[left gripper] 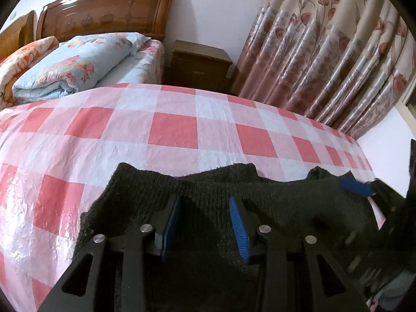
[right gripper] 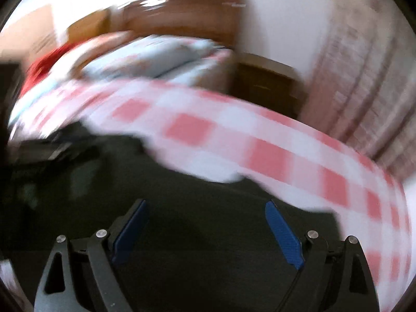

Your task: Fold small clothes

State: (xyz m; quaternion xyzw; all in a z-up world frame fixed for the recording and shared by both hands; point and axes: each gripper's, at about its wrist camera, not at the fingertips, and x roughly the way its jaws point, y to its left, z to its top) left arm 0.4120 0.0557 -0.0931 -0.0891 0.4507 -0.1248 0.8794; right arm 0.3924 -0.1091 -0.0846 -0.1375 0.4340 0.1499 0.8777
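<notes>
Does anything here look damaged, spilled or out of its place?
Nothing stands out. The dark knitted garment lies on the pink checked cloth, its far edge uneven. The right wrist view is too blurred to judge details.

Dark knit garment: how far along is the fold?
Done: dark knit garment lies on the checked cloth, far edge rumpled. In hand: nothing; left tongs and right tongs are open above it. Left: grip and fold. Right wrist view is blurred.

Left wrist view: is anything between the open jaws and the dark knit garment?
Nothing visible. The left gripper hangs open directly over the dark knit garment, which lies on the checked cloth. The right gripper sits at its right edge.
</notes>
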